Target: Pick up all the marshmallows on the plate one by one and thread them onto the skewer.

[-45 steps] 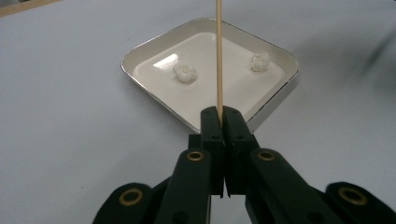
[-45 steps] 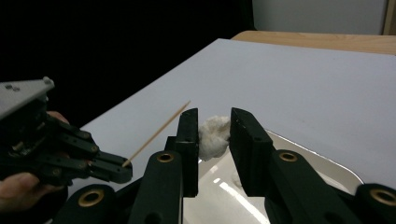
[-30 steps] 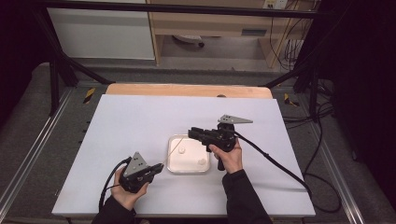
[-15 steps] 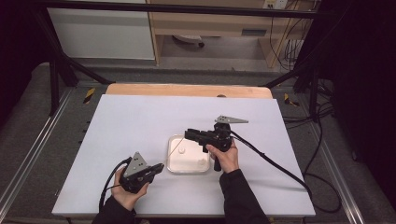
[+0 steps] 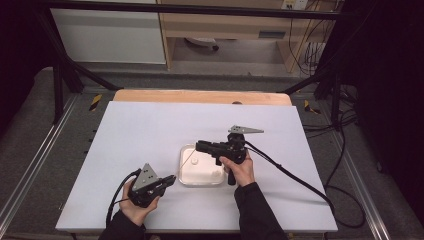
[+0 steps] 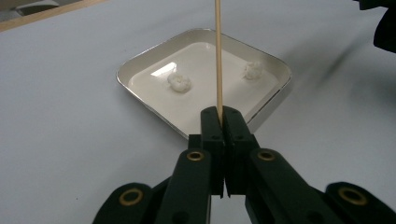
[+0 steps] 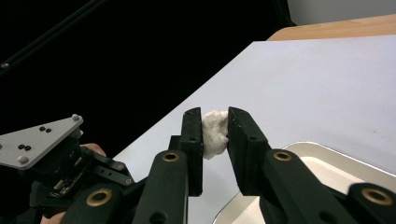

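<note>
since a second ago the right claw (image 5: pixel 200 146) has shifted slightly toward the tray's (image 5: pixel 186 179) left half, and its jaws have just been closing on a white lump (image 7: pixel 214 133), which the right gripper view shows pinched between the pads, lifted above the tray's rim. the left claw (image 5: pixel 172 178) sits unchanged just left of the tray, jaws fully together on a thin wooden skewer (image 6: pixel 217 56) that slants up over the tray. two more white lumps (image 6: pixel 179 82) lie in the tray, well apart. the tray rests near the middle of the white surface (image 5: pixel 140 130), with a cable (image 5: pixel 290 175) trailing to its right.
</note>
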Tool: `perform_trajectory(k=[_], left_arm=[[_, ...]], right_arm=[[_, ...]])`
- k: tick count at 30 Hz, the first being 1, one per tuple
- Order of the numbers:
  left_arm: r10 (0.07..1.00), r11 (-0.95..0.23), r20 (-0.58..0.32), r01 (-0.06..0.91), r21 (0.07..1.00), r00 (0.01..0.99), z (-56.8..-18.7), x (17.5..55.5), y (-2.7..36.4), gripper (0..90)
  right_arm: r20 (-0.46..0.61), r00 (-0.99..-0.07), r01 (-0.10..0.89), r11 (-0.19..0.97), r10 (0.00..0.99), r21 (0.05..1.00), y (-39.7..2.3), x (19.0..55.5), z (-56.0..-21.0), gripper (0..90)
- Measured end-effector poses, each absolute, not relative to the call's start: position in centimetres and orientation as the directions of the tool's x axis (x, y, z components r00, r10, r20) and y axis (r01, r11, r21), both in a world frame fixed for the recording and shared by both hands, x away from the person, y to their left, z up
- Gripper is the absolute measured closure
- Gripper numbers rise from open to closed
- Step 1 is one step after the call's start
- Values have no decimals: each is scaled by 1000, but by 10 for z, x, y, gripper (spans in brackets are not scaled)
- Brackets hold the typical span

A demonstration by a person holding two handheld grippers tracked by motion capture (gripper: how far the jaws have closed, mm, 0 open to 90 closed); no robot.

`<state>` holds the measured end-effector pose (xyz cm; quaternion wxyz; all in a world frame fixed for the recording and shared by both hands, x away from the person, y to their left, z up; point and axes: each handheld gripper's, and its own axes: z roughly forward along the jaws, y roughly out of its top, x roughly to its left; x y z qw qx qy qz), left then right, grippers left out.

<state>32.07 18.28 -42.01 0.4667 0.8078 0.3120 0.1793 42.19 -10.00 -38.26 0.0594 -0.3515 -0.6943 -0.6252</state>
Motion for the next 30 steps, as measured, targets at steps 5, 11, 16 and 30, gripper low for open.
perform_trajectory(k=[5, 11, 16, 30], left_arm=[[668, -375, 7, 328, 867, 744, -421, 320, 182, 888], [666, -379, 18, 317, 870, 746, -421, 319, 182, 888], [675, -368, 11, 323, 872, 738, -421, 319, 181, 889], [685, -377, 22, 329, 866, 728, -425, 320, 175, 890]], right_arm=[[524, -746, 565, -26, 411, 825, -100, 421, -383, 787], [529, -748, 567, -27, 401, 823, -99, 420, -384, 798], [536, -749, 569, -36, 390, 821, -98, 418, -384, 806], [556, -737, 568, -95, 385, 818, -90, 411, -391, 813]])
